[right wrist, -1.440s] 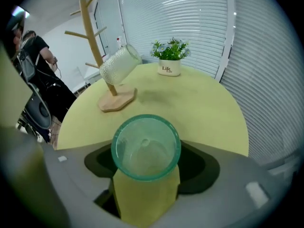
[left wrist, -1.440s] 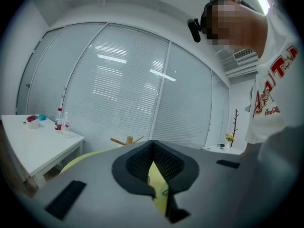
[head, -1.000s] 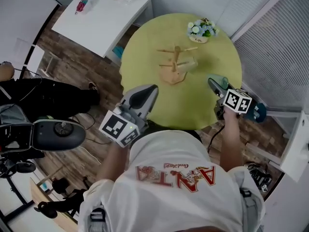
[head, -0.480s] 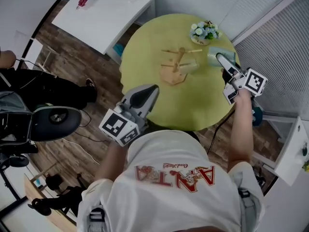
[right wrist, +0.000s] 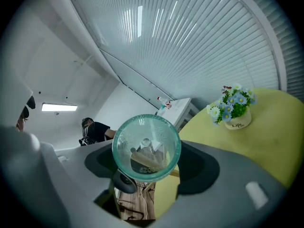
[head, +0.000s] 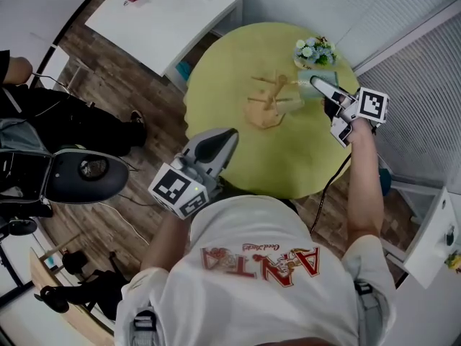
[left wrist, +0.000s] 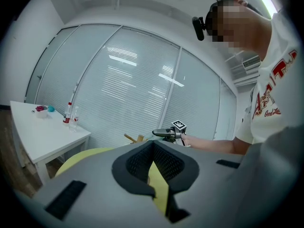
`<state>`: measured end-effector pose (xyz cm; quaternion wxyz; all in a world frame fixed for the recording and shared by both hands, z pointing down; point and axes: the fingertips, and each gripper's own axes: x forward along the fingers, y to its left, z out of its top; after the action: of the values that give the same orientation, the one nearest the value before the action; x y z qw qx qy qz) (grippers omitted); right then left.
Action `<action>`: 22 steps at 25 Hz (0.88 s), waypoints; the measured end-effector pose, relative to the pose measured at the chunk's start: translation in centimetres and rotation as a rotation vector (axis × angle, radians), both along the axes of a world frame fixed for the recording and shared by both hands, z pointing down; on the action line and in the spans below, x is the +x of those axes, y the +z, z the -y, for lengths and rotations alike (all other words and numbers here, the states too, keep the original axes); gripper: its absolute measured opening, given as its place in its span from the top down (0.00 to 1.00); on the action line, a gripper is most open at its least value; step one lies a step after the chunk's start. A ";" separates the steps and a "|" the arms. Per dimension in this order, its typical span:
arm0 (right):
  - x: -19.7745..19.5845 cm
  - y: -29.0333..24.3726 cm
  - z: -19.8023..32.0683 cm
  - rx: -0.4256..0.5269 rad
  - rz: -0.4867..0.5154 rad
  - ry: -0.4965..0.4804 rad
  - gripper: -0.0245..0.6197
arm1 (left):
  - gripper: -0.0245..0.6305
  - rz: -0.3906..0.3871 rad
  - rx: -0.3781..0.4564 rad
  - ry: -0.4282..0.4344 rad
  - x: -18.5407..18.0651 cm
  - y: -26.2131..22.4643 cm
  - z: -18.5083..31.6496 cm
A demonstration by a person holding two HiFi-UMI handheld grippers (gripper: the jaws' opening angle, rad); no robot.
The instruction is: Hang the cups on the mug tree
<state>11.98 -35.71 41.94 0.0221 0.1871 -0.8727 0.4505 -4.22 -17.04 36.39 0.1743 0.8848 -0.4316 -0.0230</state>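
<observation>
Spreading below is a round yellow-green counter (head: 238, 157) on a wood floor (head: 108, 71), with a white table (head: 173, 20) at the far left and slatted blinds (head: 418, 85) on the right. The left gripper (head: 227, 132) hangs over the counter's near edge, jaws closed together on nothing. The right gripper (head: 317, 86) has its jaws clamped on a clear glass cup (right wrist: 146, 146), just right of the wooden mug tree (head: 268, 101) and near the flower pot (head: 315, 51). The shirt (head: 263, 258) reads "ANTA"; the pot's lettering is too small to read.
</observation>
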 end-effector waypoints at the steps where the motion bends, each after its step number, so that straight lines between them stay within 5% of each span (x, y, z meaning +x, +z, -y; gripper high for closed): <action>1: -0.3 0.1 0.0 -0.004 0.000 -0.010 0.44 | 0.95 0.000 -0.001 -0.003 -0.1 0.0 -0.1; 22: -3.0 2.1 -0.2 -0.075 0.024 -0.034 0.44 | 0.95 -0.002 -0.012 -0.006 -0.9 0.4 -0.1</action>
<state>8.97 -35.50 44.00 0.0264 0.1658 -0.8585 0.4846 -5.12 -16.92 36.81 0.1797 0.8823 -0.4344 -0.0217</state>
